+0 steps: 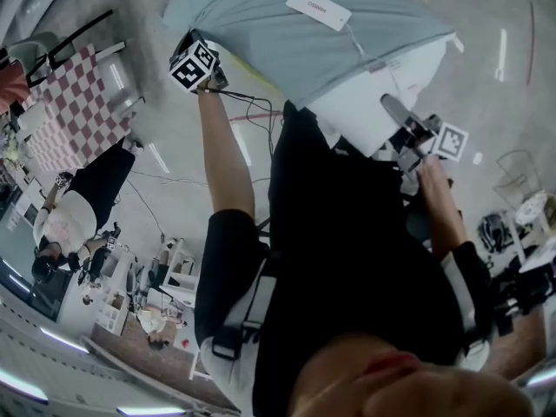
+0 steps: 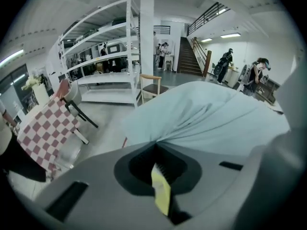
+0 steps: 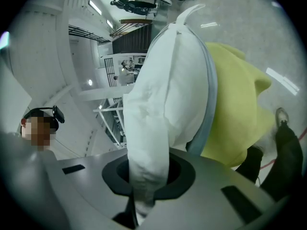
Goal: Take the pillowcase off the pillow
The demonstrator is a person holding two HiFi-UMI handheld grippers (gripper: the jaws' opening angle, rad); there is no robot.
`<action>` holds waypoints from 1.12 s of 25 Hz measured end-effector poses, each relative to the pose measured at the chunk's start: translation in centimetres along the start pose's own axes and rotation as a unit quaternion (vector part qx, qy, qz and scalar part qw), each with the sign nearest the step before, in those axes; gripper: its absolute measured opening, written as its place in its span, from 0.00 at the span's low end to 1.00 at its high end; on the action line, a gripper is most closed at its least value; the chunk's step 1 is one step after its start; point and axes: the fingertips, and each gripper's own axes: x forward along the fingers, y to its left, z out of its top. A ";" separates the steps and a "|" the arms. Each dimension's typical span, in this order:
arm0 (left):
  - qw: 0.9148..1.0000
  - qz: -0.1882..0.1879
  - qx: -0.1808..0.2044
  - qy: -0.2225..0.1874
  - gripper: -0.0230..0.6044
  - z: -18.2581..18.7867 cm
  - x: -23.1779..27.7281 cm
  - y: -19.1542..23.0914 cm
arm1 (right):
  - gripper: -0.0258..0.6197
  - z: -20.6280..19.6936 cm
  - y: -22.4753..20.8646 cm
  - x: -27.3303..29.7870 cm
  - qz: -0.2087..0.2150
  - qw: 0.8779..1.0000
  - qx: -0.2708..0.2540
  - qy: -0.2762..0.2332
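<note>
A light blue pillowcase (image 1: 295,33) with a white label (image 1: 319,9) covers most of a white pillow (image 1: 382,94), whose bare end sticks out on the right. Both hang in the air in front of the person. My left gripper (image 1: 211,76) is shut on a bunched corner of the pillowcase (image 2: 211,119), and the cloth gathers into folds where it enters the jaws of the left gripper (image 2: 156,147). My right gripper (image 1: 398,118) is shut on the exposed end of the pillow (image 3: 168,90), with white stuffing pinched in the jaws of the right gripper (image 3: 144,176).
A yellow cloth thing (image 3: 235,109) lies behind the pillow. A red-checked chair (image 2: 48,123), white shelving (image 2: 110,56), a wooden chair (image 2: 153,85) and stairs (image 2: 192,56) stand around. Other people are in the background. Cables (image 1: 252,111) trail on the floor.
</note>
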 end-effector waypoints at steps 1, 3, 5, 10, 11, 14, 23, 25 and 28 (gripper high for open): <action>1.000 -0.001 0.006 0.002 0.03 -0.1 0.2 0.0 | 0.10 -0.3 -0.3 -0.3 -0.003 1.000 0.003 0.005; 1.000 -0.008 0.023 0.004 0.03 0.1 0.1 -0.2 | 0.10 -0.4 -0.7 -0.6 -0.005 1.000 0.004 0.011; 1.000 -0.021 0.016 0.002 0.03 -0.1 0.1 -0.3 | 0.10 -0.1 -0.9 -0.3 -0.002 1.000 -0.003 0.011; 0.999 -0.047 0.002 -0.007 0.04 -1.8 0.2 -0.7 | 0.10 1.3 -3.7 -0.1 -0.024 0.999 -0.026 0.025; 0.999 -0.046 0.002 -0.009 0.04 -2.2 0.0 -1.2 | 0.10 1.6 -4.6 -0.6 -0.035 0.999 -0.030 0.026; 0.999 -0.049 0.006 -0.007 0.04 -3.3 -1.2 -2.8 | 0.10 2.6 -6.1 -2.0 -0.042 0.998 -0.034 0.027; 0.998 -0.052 0.034 0.029 0.13 -8.6 -7.9 -3.4 | 0.12 3.3 -8.6 -1.9 0.009 0.997 -0.060 0.045; 0.998 -0.050 0.046 0.017 0.13 -9.0 -9.7 -4.7 | 0.13 3.4 -9.0 -1.9 0.020 0.996 -0.066 0.052; 0.994 -0.059 0.090 -0.022 0.13 -7.4 -12.3 -8.5 | 0.22 3.1 -9.3 -1.5 0.042 0.995 -0.060 0.064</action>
